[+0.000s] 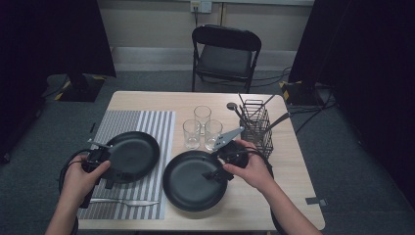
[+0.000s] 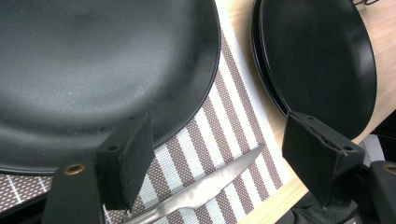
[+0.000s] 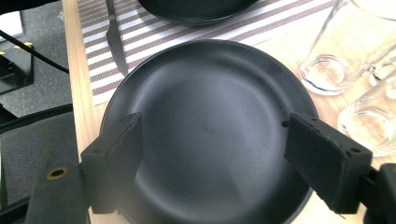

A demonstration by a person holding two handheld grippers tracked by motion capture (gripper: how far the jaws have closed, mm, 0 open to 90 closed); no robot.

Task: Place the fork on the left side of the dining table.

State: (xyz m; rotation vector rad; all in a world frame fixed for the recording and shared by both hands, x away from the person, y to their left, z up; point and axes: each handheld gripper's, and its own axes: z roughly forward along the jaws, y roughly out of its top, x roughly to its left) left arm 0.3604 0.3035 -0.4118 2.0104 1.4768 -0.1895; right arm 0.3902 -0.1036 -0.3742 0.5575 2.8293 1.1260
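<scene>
I can read no brand, label or writing on anything here. From the high view, my left gripper hangs at the 7 o'clock edge of the left plate, a round matte black dish with a faintly speckled surface, which sits on the striped woven placemat. In the left gripper view the jaws stand released and wide apart, gripping nothing, with the plate's rim just past the left pad. A smooth metal knife lies on the mat at the plate's 6 o'clock. My right gripper hovers over the 2 o'clock part of the right plate, equally black and matte, resting on the pale wooden table; its jaws are also spread open and empty. Three clear glasses stand at that plate's 12 o'clock, with a black wire rack at 2 o'clock.
</scene>
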